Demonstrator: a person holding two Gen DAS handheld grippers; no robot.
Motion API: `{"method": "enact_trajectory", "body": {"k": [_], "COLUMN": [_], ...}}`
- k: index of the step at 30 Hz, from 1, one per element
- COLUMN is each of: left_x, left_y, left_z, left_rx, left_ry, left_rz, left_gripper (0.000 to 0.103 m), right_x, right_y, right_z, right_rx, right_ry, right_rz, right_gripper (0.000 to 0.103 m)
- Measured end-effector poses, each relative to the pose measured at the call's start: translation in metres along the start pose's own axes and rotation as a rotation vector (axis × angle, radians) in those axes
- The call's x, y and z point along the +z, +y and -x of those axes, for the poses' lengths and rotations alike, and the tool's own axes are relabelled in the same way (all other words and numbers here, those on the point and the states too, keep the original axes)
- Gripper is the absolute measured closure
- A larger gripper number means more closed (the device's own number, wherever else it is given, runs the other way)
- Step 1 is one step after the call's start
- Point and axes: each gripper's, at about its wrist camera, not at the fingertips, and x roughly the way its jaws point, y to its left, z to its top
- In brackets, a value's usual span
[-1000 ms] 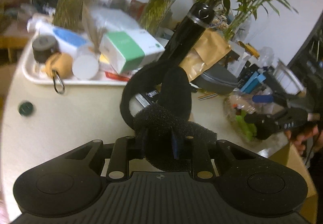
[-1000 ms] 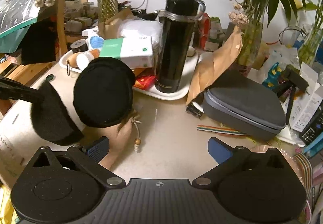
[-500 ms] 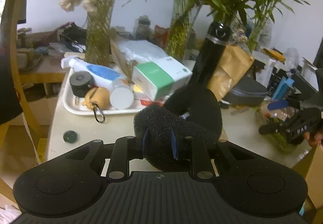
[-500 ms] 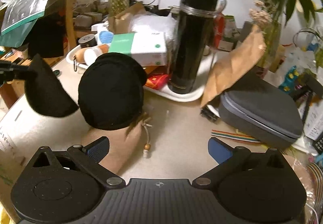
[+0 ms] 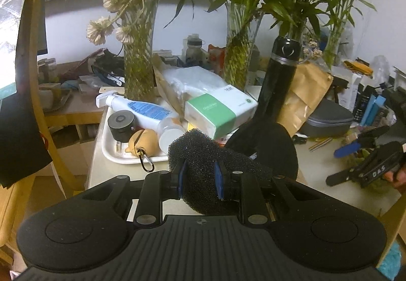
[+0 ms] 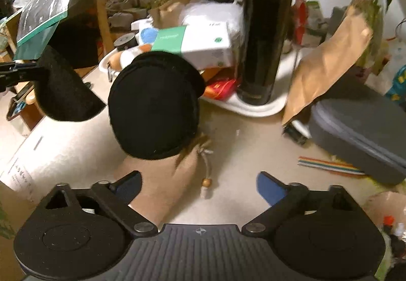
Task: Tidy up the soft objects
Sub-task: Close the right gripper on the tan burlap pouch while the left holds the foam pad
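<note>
Left gripper [image 5: 199, 177] is clamped on a black sponge [image 5: 203, 167], held above the table [image 6: 241, 144]. A round black pad [image 6: 154, 106] stands beside a tan pouch [image 6: 165, 184]. Right gripper [image 6: 199, 187] is spread wide, its jaws just closing slightly, nothing pressed between them.

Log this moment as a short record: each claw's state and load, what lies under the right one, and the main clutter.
left claw: shut on foam pad, held off the table
right claw: open, just been closing slightly, nothing gripped
below right claw: tan pouch with beaded drawstring, lying on the table
black round pad: partly on the pouch
tray: holds bottle, green-white box, flask
grey case: on the table, far side
</note>
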Motion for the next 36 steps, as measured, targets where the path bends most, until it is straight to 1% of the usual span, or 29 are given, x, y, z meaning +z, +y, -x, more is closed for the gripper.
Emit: {"method": "enact_trajectory", "body": {"k": [4,8,11,14,20,21,22,23,25,26,27,31,33,36], "left_x": [-0.001,-0.003,-0.004,-0.005,-0.005,-0.005,-0.004,-0.003,-0.002,-0.002,-0.002,0.000,0.003,0.006], "left_y": [0.000,0.002,0.004,0.006,0.007,0.008,0.008,0.008,0.007,0.007,0.006,0.005,0.003,-0.006], "left_z": [-0.004,-0.007,-0.011,-0.014,-0.020,-0.021,-0.022,-0.023,-0.025,-0.026,-0.026,-0.028,-0.027,-0.025], "left_rx": [0.001,-0.001,-0.003,-0.009,-0.019,-0.020,-0.020,-0.021,-0.024,-0.024,-0.026,-0.028,-0.029,-0.025], "left_ry": [0.020,0.039,0.058,0.078,0.101,0.102,0.103,0.103,0.104,0.104,0.104,0.100,0.095,0.072], "left_rz": [-0.006,-0.005,-0.003,0.002,0.004,0.004,0.006,0.008,0.009,0.007,0.006,0.020,0.042,0.035], "left_gripper": [0.080,0.080,0.080,0.080,0.080,0.080,0.080,0.080,0.080,0.080,0.080,0.080,0.080,0.081], "right_x": [-0.002,-0.003,-0.002,0.000,0.000,0.000,0.000,0.000,0.000,0.001,0.002,0.002,0.001,0.000], "right_y": [-0.002,-0.005,-0.005,-0.004,-0.005,-0.005,-0.005,-0.005,-0.003,-0.002,-0.002,-0.005,-0.009,-0.013], "right_z": [-0.016,-0.029,-0.036,-0.045,-0.061,-0.062,-0.062,-0.062,-0.061,-0.060,-0.058,-0.040,-0.028,-0.008], "right_rx": [0.045,0.087,0.112,0.133,0.136,0.134,0.132,0.139,0.146,0.147,0.137,0.122,0.102,0.072], "right_ry": [0.039,0.066,0.067,0.076,0.101,0.102,0.096,0.097,0.103,0.103,0.098,0.062,0.044,0.017], "right_rz": [-0.010,-0.041,-0.057,-0.068,-0.099,-0.100,-0.100,-0.103,-0.111,-0.112,-0.108,-0.105,-0.114,-0.114], "right_gripper": [0.016,0.020,0.022,0.025,0.039,0.042,0.052,0.058,0.085,0.088,0.098,0.100,0.100,0.100]}}
